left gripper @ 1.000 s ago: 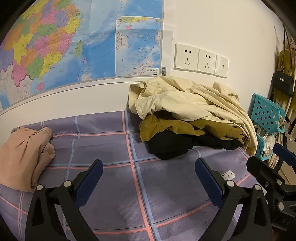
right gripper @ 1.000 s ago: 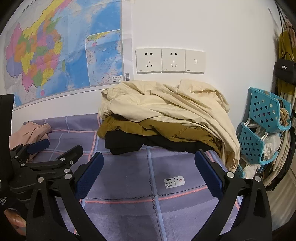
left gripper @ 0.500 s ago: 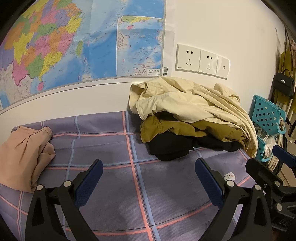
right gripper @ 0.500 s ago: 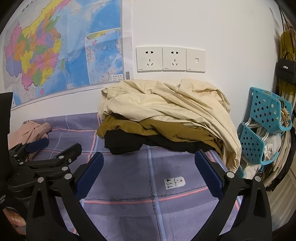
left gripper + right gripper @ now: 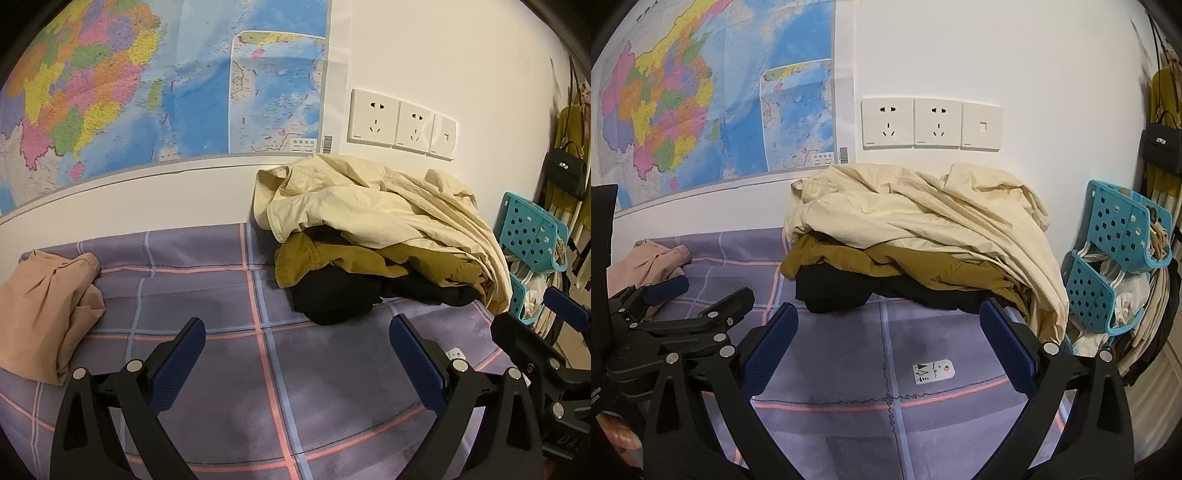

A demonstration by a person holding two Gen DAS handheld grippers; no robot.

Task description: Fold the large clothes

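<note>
On the purple plaid sheet [image 5: 207, 291], going left to right, a pink garment [image 5: 44, 306] lies bunched at about nine o'clock in the left wrist view, then bare sheet, then a pile [image 5: 373, 236] against the wall at about one o'clock: a cream garment [image 5: 923, 218] on top, a mustard one [image 5: 886, 262] under it and a black one [image 5: 842, 291] at the bottom. The left gripper [image 5: 295, 341] hangs over the bare sheet with its jaws spread wide and nothing between them; the right gripper [image 5: 886, 332] is likewise wide open and empty, pointed at the foot of the pile. The work looks to be at its start: nothing is spread flat yet, so the step in hand is probably picking a garment. The next move likely calls for pinching the cream garment at an edge or collar and drawing it onto the bare sheet without dragging the layers below. A white tag [image 5: 932, 371] on the sheet shows small care symbols, too small to read. The wall map [image 5: 147, 92] carries print and a barcode, also illegible. At the far right stands a teal basket rack [image 5: 1119, 266].
</note>
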